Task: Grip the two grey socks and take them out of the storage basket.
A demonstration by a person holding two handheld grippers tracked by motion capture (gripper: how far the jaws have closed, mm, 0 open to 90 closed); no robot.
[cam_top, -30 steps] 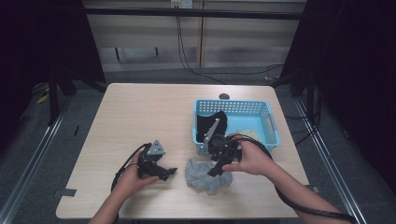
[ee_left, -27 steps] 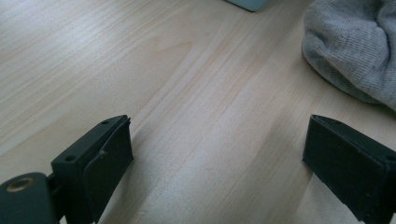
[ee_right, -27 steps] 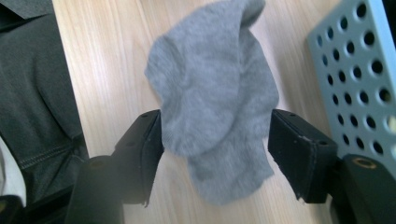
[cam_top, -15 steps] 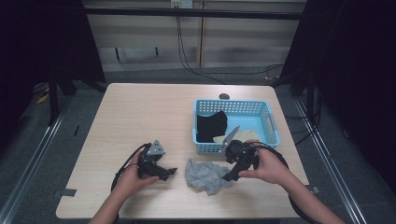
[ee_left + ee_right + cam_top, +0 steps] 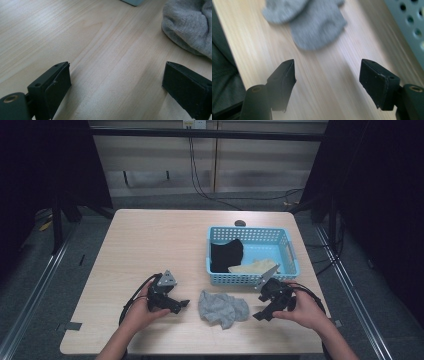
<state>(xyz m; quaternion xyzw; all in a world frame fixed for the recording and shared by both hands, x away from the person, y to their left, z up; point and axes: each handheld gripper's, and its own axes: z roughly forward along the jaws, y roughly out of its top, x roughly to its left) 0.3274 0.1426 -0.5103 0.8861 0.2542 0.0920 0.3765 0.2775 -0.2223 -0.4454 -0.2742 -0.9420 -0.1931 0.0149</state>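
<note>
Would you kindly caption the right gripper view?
Open right tool above the wooden table, facing a crumpled grey sock.

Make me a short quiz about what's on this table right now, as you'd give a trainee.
1. True or false: the grey sock lies inside the blue basket.
2. Which item sits in the basket beside the black cloth? A) a beige cloth B) a red cup C) a spoon
3. Fill in: both the left tool and the right tool are ____, with nothing between their tips.

Key
1. False; it lies on the table, between the two tools.
2. A, the beige cloth.
3. open
</note>
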